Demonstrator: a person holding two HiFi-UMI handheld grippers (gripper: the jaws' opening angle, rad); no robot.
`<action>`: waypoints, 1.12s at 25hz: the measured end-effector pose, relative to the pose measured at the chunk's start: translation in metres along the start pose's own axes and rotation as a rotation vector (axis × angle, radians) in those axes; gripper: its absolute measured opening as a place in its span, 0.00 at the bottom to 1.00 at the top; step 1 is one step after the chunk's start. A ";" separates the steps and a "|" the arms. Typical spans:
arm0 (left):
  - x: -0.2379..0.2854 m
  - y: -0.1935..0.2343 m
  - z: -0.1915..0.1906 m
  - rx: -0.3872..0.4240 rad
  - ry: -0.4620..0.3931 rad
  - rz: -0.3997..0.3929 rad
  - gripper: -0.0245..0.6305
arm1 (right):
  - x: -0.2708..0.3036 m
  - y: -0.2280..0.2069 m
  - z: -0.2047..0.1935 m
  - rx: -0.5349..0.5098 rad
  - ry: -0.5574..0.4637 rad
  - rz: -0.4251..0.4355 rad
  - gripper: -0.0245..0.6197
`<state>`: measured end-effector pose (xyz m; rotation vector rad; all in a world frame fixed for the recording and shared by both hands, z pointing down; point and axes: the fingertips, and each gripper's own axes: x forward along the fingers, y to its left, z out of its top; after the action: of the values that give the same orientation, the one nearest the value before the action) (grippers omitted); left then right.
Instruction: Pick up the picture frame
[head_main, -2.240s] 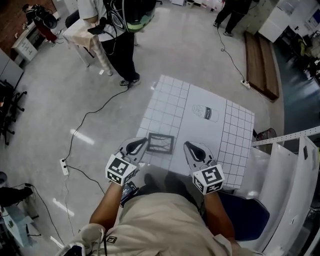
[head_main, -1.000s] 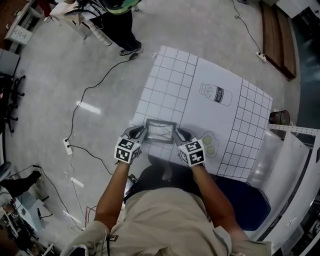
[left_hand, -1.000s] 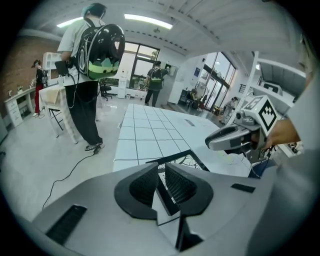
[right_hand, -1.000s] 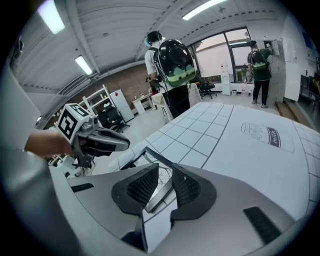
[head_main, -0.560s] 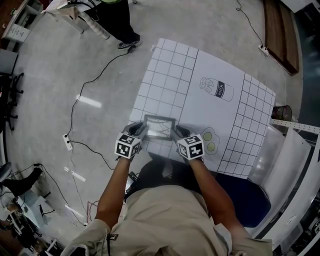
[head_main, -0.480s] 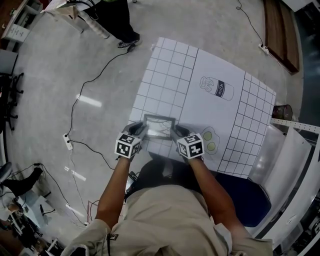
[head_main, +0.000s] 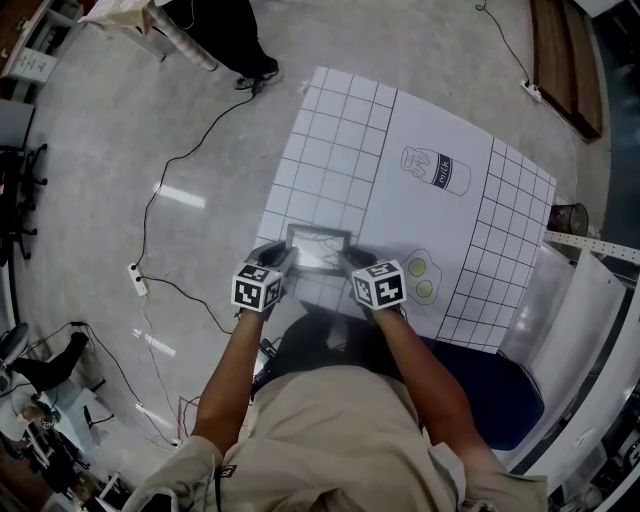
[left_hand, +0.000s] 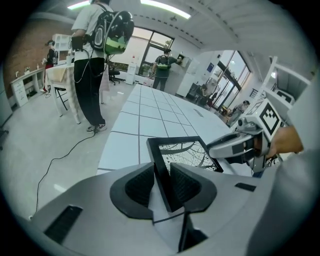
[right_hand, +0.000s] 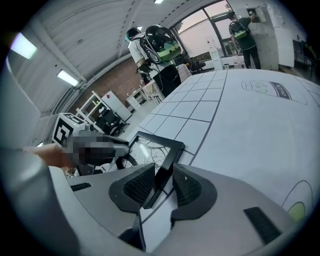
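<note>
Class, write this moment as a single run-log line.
left claw: shut on picture frame, left edge | right claw: shut on right edge | lifted: unclear

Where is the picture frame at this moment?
In the head view, the picture frame is at the table's near edge, its sides held by the left gripper and right gripper.

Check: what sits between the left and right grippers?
The picture frame spans the gap: left gripper clamps one side edge, right gripper the opposite one. Head view shows it; each gripper view shows an edge between its jaws.
</note>
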<state>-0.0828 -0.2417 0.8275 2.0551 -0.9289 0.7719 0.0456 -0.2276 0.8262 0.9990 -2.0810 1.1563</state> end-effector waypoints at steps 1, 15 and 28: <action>0.000 0.000 0.000 -0.013 -0.005 0.004 0.18 | 0.000 0.000 0.000 0.004 0.004 -0.003 0.20; -0.015 -0.002 0.005 -0.037 -0.055 0.038 0.16 | -0.008 0.008 0.005 -0.036 -0.040 -0.046 0.19; -0.076 -0.017 0.055 0.031 -0.221 0.060 0.16 | -0.052 0.043 0.055 -0.152 -0.207 -0.069 0.19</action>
<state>-0.0994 -0.2511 0.7341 2.1795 -1.1106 0.6010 0.0344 -0.2429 0.7416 1.1477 -2.2371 0.8775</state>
